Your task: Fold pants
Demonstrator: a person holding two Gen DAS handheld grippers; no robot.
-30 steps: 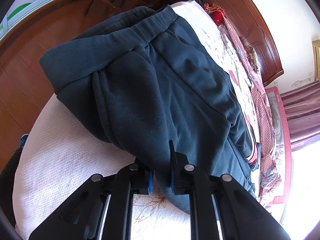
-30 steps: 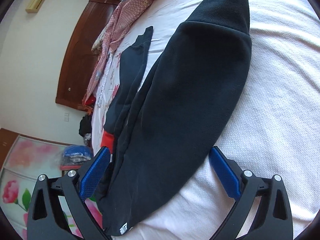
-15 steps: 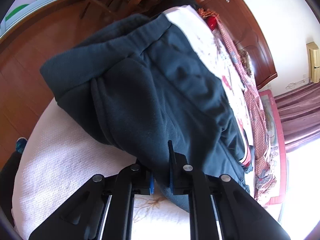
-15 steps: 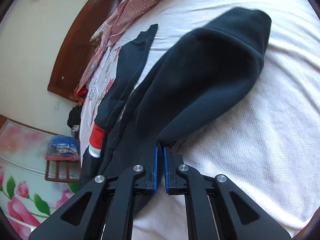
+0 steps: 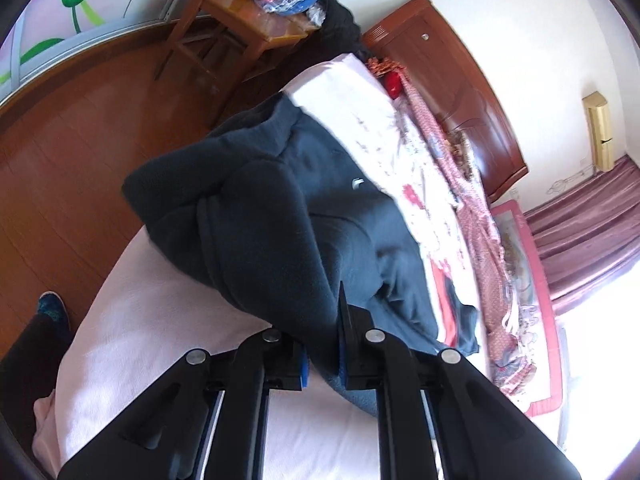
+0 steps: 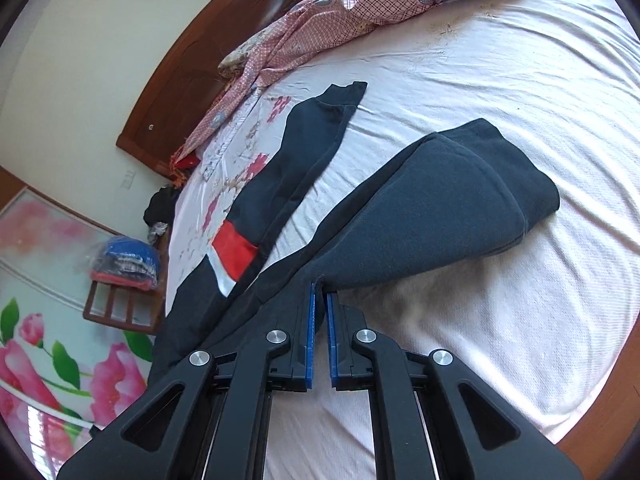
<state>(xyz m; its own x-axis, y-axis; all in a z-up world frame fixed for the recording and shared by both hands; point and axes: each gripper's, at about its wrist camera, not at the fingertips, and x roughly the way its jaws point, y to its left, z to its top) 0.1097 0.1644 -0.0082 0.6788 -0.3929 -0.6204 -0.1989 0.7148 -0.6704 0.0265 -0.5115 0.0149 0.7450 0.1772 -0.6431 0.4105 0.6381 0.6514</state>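
Dark navy fleece pants (image 5: 280, 216) lie on a bed with a white cover (image 5: 168, 320). My left gripper (image 5: 322, 356) is shut on a thick fold near the waistband end and holds it raised. In the right wrist view the near leg (image 6: 432, 216) is lifted and draped, and my right gripper (image 6: 321, 320) is shut on its edge. The other leg (image 6: 304, 152), with a red and white patch (image 6: 234, 254), lies flat on the bed cover (image 6: 480, 340).
A pink checked blanket (image 6: 360, 8) is bunched by the wooden headboard (image 6: 192, 72). A wooden chair (image 5: 240, 28) with a bag of clothes stands on the wood floor (image 5: 60, 152) beside the bed. The bed's edge is near the waistband.
My right gripper closed from wide open onto the near leg's edge and lifted it. My left gripper raised its held fold, bunching the waistband end.
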